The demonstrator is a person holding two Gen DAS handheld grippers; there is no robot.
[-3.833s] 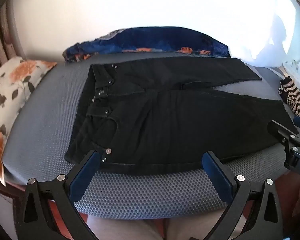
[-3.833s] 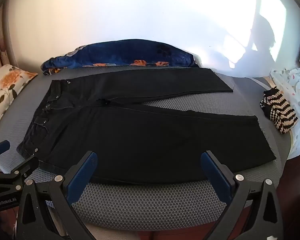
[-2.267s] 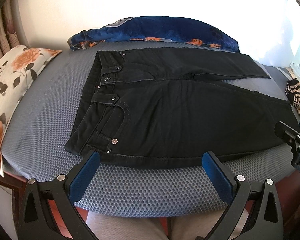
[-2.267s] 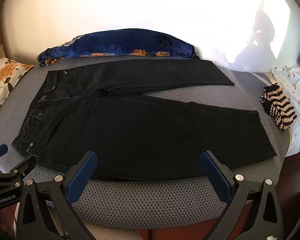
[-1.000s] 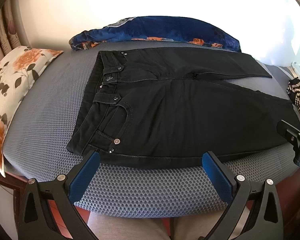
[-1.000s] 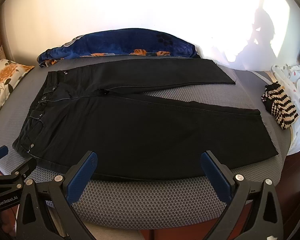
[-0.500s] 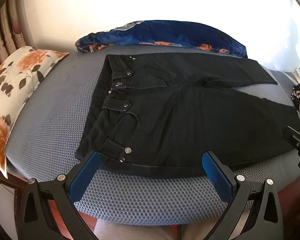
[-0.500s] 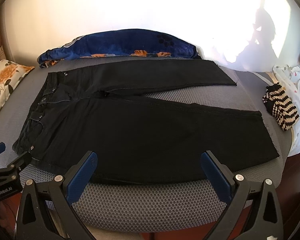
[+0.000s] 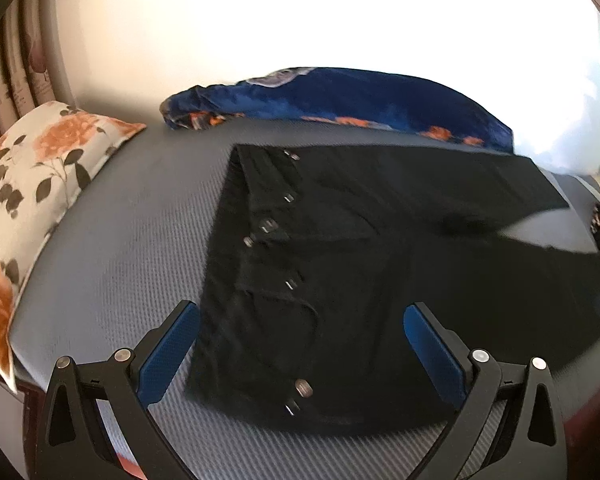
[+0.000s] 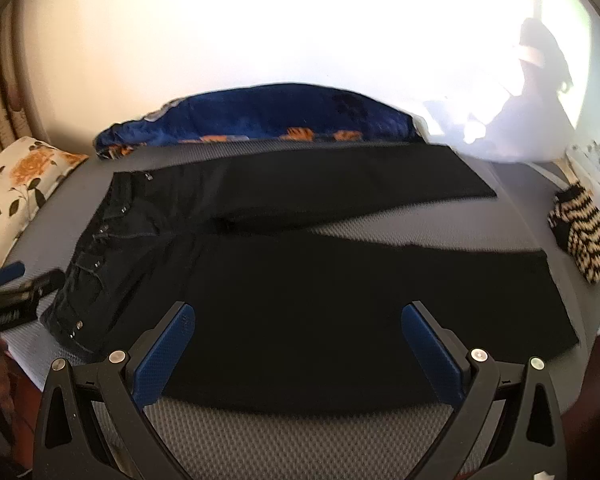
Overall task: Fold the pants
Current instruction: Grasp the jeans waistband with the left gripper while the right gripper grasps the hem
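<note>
Black pants [image 9: 380, 272] lie flat on a grey mesh mattress [image 9: 132, 248], waist to the left, both legs spread out to the right. They also show in the right wrist view [image 10: 320, 280]. My left gripper [image 9: 300, 340] is open and empty, hovering over the near waist corner. My right gripper [image 10: 296, 340] is open and empty over the near leg, close to the front edge. The left gripper also appears at the left edge of the right wrist view [image 10: 8, 292].
A floral pillow [image 9: 28, 184] lies at the left. A blue floral blanket [image 9: 340, 96] is bunched along the back wall. A striped knit item [image 10: 584, 236] and white patterned cloth [image 10: 596, 164] sit at the right. The mattress front edge drops off near me.
My left gripper has moved forward and left over the waist corner of the pants. My right gripper has moved forward over the near leg. The pants have not moved.
</note>
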